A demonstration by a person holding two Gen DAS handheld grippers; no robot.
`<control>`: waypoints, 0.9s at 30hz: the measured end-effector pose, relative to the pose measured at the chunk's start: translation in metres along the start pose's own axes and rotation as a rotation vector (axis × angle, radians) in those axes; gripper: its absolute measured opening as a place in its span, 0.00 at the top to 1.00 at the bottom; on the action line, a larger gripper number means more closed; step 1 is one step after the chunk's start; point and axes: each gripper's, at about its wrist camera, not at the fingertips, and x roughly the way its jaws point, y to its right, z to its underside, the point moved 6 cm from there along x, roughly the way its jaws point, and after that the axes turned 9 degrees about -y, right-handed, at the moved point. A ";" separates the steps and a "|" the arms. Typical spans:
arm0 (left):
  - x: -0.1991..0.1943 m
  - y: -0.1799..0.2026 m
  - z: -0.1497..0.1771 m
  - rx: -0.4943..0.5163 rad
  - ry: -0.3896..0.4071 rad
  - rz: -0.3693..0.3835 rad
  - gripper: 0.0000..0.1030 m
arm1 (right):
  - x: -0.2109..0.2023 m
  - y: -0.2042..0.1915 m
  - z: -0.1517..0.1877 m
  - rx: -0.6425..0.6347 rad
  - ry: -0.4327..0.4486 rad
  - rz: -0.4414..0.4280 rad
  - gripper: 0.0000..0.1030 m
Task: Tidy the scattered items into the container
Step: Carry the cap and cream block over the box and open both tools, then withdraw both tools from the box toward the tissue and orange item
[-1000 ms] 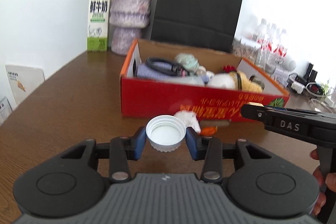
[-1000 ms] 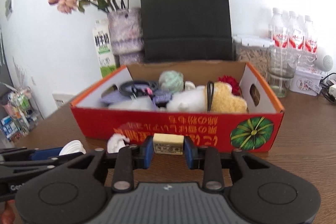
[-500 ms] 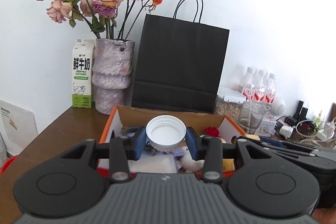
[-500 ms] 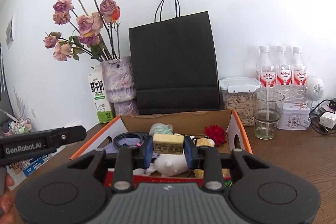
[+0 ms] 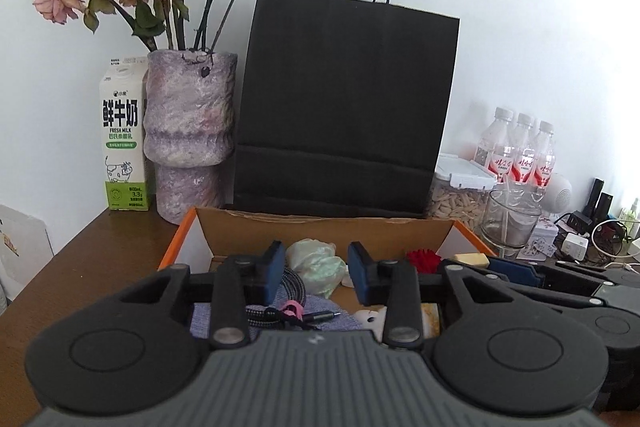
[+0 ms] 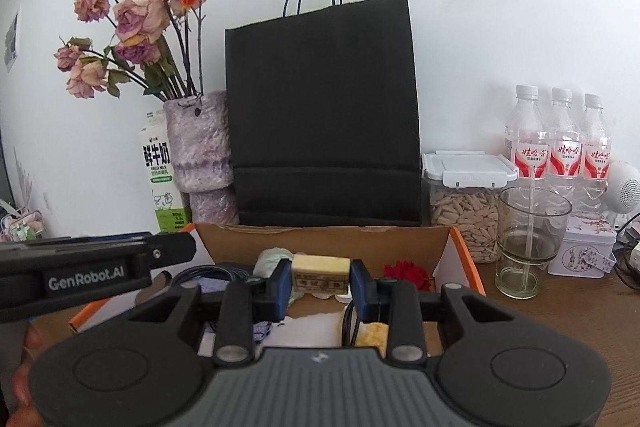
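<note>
Over the orange cardboard box (image 5: 180, 247), the left gripper (image 5: 317, 270) hangs with nothing between its jaws – they have just been narrowing – while the right gripper (image 6: 321, 277) clamps a yellowish eraser (image 6: 320, 271).

The open cardboard box (image 5: 256, 227) showed raw brown board inside and an orange printed rim. It sat on a dark brown wood-grain table (image 5: 92, 251) with a dull sheen. Behind it stood a matt black paper bag (image 5: 344, 107), a rough, mottled purple vase (image 5: 188, 131) and a smooth printed milk carton (image 5: 122, 135). The clear drinking glass (image 6: 528, 239) and plastic bottles (image 6: 560, 139) looked glossy. Inside the box lay a braided cable (image 5: 290, 285).
</note>
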 end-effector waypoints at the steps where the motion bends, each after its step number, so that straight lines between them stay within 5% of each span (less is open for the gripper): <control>1: 0.006 -0.003 0.000 -0.005 -0.009 -0.001 0.67 | 0.006 0.001 0.001 -0.005 -0.009 0.002 0.71; 8: 0.024 -0.017 0.005 -0.013 -0.056 -0.035 0.66 | 0.028 0.009 0.012 -0.018 -0.069 0.016 0.67; 13: 0.017 -0.017 0.007 -0.003 -0.039 -0.065 0.52 | 0.022 0.009 0.014 -0.030 -0.055 0.054 0.14; 15: 0.011 -0.018 0.007 0.000 -0.019 -0.076 0.40 | 0.019 0.009 0.015 -0.031 -0.045 0.065 0.12; 18: -0.007 -0.023 0.009 -0.007 0.037 -0.116 0.01 | 0.010 0.011 0.017 -0.018 -0.032 0.070 0.06; 19: -0.014 -0.024 0.010 0.000 0.060 -0.134 0.00 | 0.007 0.011 0.019 -0.019 -0.028 0.070 0.00; 27: -0.061 -0.043 0.045 0.021 0.061 -0.144 0.00 | -0.038 -0.003 0.050 -0.071 -0.012 0.060 0.00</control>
